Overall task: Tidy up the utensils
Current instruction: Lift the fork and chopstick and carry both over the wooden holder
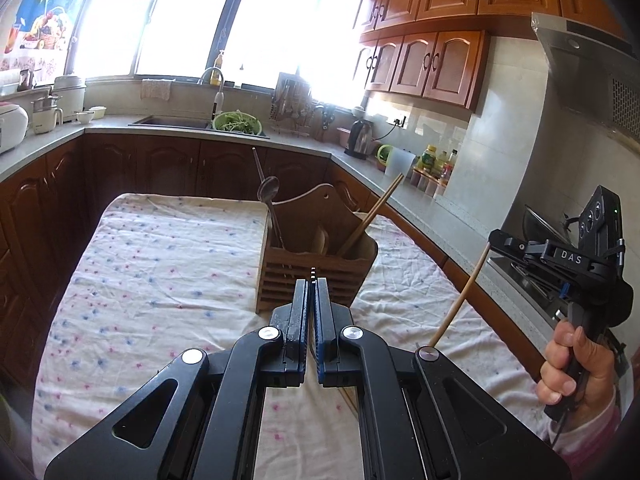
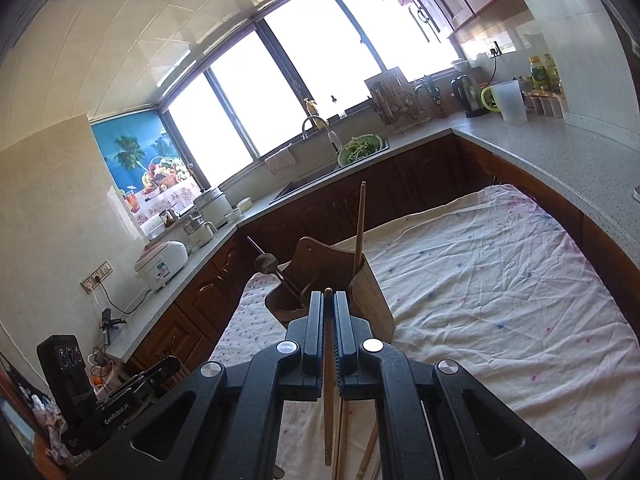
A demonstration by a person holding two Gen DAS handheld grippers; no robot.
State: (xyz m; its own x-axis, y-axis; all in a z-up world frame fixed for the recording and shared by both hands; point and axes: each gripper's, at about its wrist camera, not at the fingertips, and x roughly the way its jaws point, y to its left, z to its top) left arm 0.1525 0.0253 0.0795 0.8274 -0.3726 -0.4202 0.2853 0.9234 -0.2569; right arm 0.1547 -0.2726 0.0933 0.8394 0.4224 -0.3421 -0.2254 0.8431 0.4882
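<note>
Now R gripper [image 2: 329, 300] clamps a slim tan wooden chopstick [image 2: 328, 380], L gripper [image 1: 312, 280] pinching thin black-white tip

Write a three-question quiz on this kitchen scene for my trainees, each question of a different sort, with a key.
1. True or false: the right gripper is shut on a wooden chopstick.
2. The wooden utensil holder stands on: A) the sink edge; B) the cloth-covered table; C) the stove.
3. Fill in: in the left wrist view, the metal spoon stands in the holder's ___ compartment.

Key: 1 true; 2 B; 3 left.
</note>
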